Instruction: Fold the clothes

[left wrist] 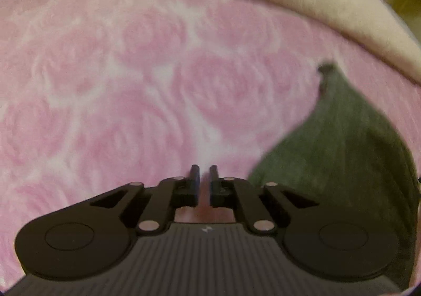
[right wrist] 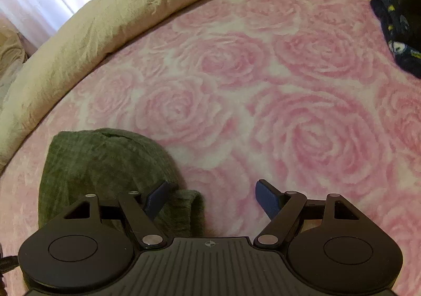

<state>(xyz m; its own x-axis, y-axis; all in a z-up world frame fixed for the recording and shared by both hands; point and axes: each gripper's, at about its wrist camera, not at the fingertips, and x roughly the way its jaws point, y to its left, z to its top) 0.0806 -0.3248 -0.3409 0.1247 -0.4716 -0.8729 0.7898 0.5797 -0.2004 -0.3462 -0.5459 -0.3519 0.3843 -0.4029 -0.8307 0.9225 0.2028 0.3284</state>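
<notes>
Black ribbed gripper (right wrist: 213, 198) bodies, silver pivot screws, blue fingertips (right wrist: 267, 197).

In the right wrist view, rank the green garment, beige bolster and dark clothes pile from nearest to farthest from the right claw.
1. Green garment: under the right claw's left finger, lower left.
2. Beige bolster: along the pink rose blanket's far edge, upper left.
3. Dark clothes pile: top right corner.

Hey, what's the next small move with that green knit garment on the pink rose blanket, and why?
Probably shift the open right gripper left and close on the green knit garment: its fingers straddle only the cuff-like end, while the left gripper is nearly closed and empty beside it.
</notes>
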